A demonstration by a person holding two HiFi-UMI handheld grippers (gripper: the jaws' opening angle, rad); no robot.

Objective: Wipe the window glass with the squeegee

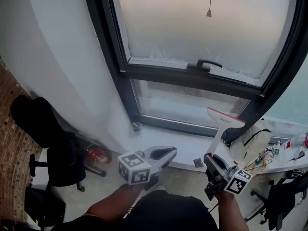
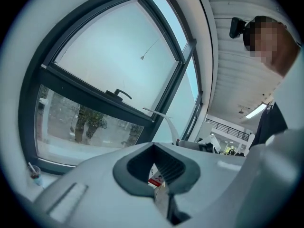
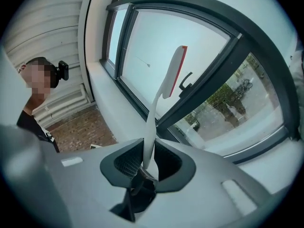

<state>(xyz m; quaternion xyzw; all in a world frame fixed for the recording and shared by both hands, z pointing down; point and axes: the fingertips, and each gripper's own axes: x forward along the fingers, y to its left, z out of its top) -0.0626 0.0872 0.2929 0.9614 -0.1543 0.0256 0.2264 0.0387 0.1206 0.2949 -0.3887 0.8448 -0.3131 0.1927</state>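
The squeegee (image 1: pixel 225 118) is white with a red-edged blade, and its thin handle runs down into my right gripper (image 1: pixel 215 166), which is shut on it. In the right gripper view the blade (image 3: pixel 174 73) stands upright in front of the window, clear of the glass, with the handle (image 3: pixel 150 139) pinched between the jaws (image 3: pixel 145 167). The window glass (image 1: pixel 202 23) is hazy above, with a clearer lower pane (image 1: pixel 187 104). My left gripper (image 1: pixel 163 154) hangs lower left of the squeegee, shut with nothing in it. From the left gripper (image 2: pixel 159 175) view, the squeegee (image 2: pixel 164 117) shows to the right.
A black window handle (image 1: pixel 208 64) sits on the dark frame, and a pull cord (image 1: pixel 209 8) hangs before the upper pane. A small cup (image 1: pixel 137 126) stands on the white sill (image 1: pixel 168 141). A black office chair (image 1: pixel 57 153) is at left, a cluttered table (image 1: pixel 269 158) at right.
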